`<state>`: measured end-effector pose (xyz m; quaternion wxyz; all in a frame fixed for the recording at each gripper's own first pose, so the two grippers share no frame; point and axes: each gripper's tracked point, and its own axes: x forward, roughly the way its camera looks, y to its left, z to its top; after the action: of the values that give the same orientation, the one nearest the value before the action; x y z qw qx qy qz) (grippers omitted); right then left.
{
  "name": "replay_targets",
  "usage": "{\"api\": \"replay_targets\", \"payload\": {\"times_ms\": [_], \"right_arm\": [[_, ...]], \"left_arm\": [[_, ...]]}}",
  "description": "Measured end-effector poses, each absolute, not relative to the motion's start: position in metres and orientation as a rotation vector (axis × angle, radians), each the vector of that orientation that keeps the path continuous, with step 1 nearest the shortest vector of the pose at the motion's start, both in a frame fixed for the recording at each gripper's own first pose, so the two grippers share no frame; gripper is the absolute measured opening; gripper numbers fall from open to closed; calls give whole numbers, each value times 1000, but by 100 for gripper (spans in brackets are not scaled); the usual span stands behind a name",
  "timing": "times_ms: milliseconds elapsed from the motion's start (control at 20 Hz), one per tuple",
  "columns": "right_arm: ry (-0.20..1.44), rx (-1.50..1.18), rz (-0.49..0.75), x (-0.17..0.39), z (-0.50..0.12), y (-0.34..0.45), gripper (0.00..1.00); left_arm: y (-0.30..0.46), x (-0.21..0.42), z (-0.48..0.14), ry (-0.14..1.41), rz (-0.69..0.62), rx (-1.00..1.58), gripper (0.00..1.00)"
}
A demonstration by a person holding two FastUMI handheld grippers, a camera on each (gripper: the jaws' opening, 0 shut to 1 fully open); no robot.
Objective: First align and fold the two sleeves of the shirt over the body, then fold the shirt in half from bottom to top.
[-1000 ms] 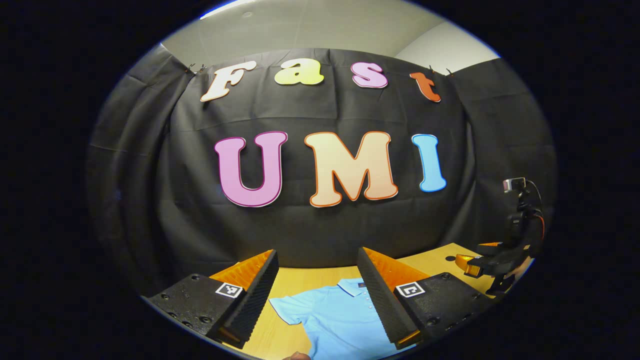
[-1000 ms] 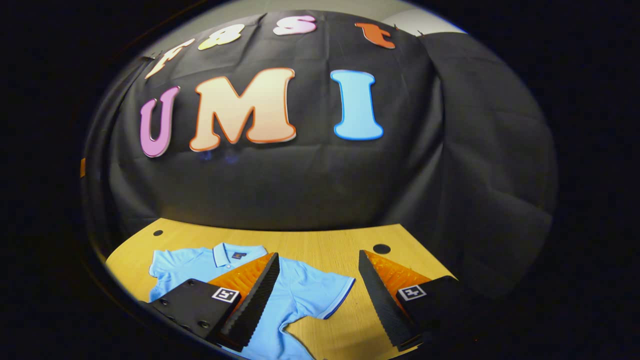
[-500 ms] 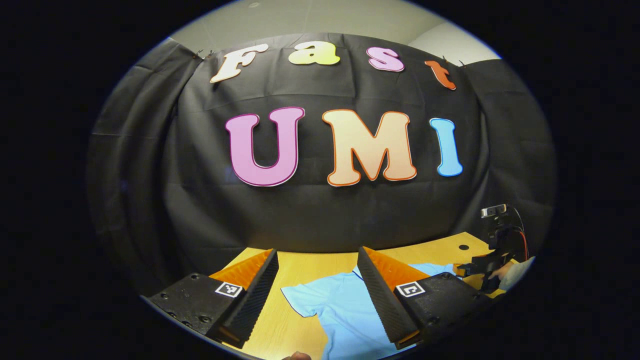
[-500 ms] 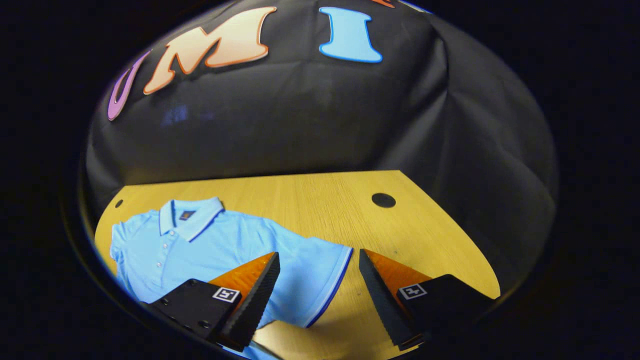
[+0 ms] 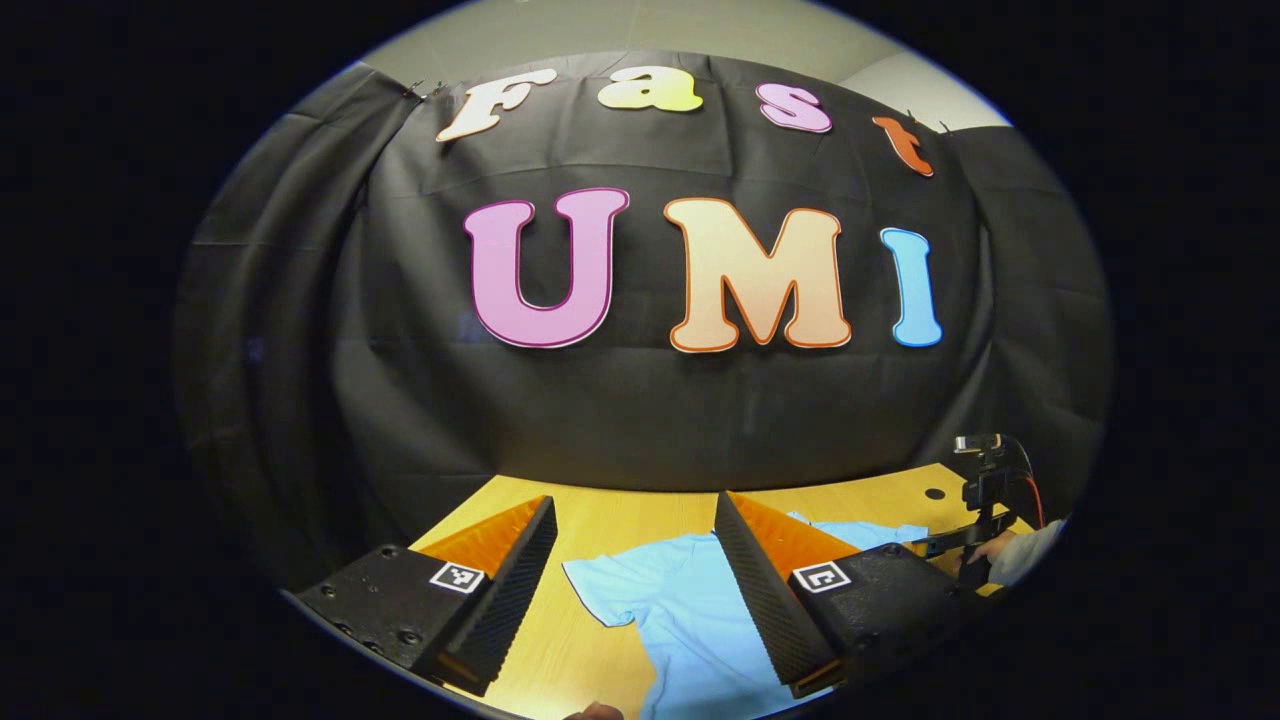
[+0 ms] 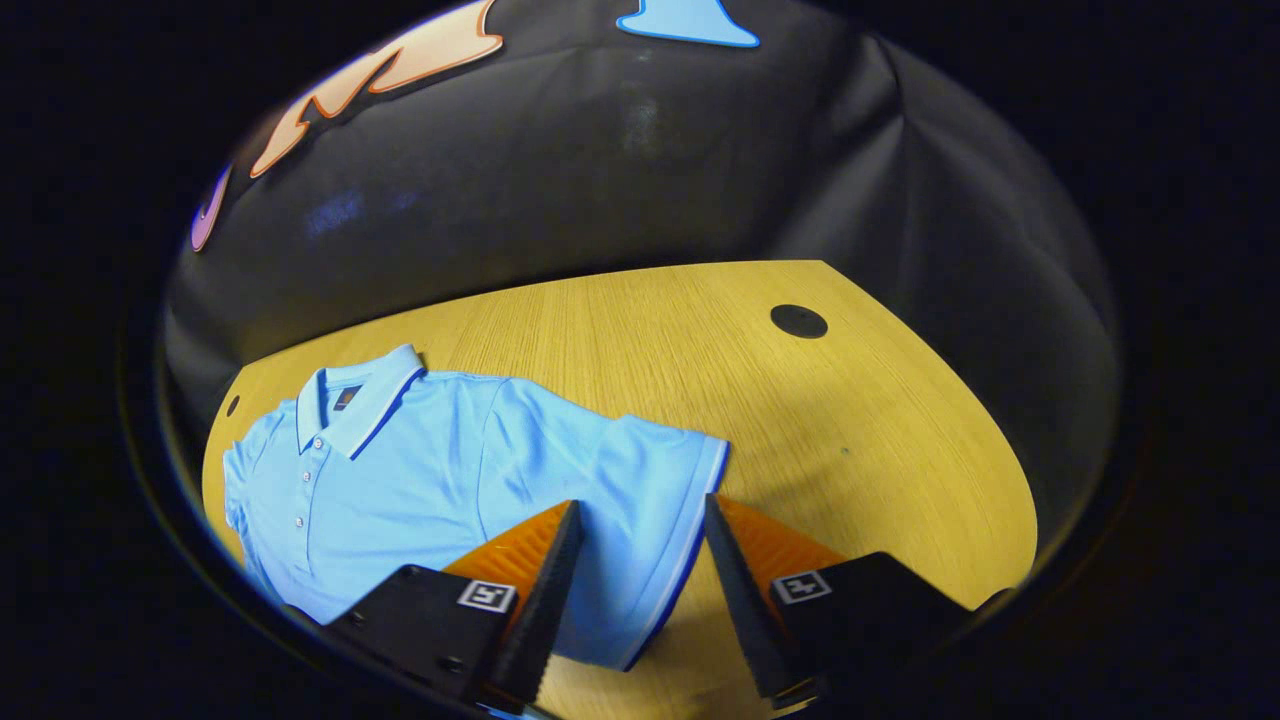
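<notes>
A light blue short-sleeved polo shirt lies flat and face up on the yellow wooden desk, its white-edged collar pointing toward 11 o'clock in the right gripper view. The sleeve with a dark blue and white hem spreads out toward 3 o'clock from the body and is not folded over it.

The right claw is partly open, and nothing is held in it. In its own view the hem of that sleeve passes between its two fingers; the finger at 7 o'clock stands over the blue cloth and the finger at 5 o'clock stands over the bare desk. If the tips touch the cloth, I cannot tell. A round dark hole is in the desk at 1 o'clock, well apart from the shirt.

The left claw is wide open and empty. In the left gripper view the other sleeve and part of the shirt body are between its fingers, farther off on the desk. At 4 o'clock in this view the right claw is seen with a person's hand on it, low near the far sleeve.
</notes>
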<state>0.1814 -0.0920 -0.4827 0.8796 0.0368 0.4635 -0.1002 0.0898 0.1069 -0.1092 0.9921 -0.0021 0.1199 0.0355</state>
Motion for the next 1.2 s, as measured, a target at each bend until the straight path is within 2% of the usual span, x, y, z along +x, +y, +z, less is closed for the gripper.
{"api": "replay_targets", "payload": {"times_ms": [150,250,600,650,700,900,1200], "right_arm": [[970,126,-205,185,-478,-82,14],[973,167,-197,186,-477,-75,6],[816,234,-66,226,-413,-5,6],[808,250,-43,229,-408,11,2],[808,262,-19,231,-409,27,6],[845,272,53,226,-435,84,6],[920,219,75,212,-473,113,6]], "left_arm": [[110,87,-111,242,82,-40,95],[113,84,-115,251,93,-51,96],[126,78,-122,247,114,-10,94],[124,77,-123,248,110,-14,96],[124,77,-125,251,108,-18,96],[122,76,-134,267,100,-39,96],[122,98,-154,277,92,-51,96]]}}
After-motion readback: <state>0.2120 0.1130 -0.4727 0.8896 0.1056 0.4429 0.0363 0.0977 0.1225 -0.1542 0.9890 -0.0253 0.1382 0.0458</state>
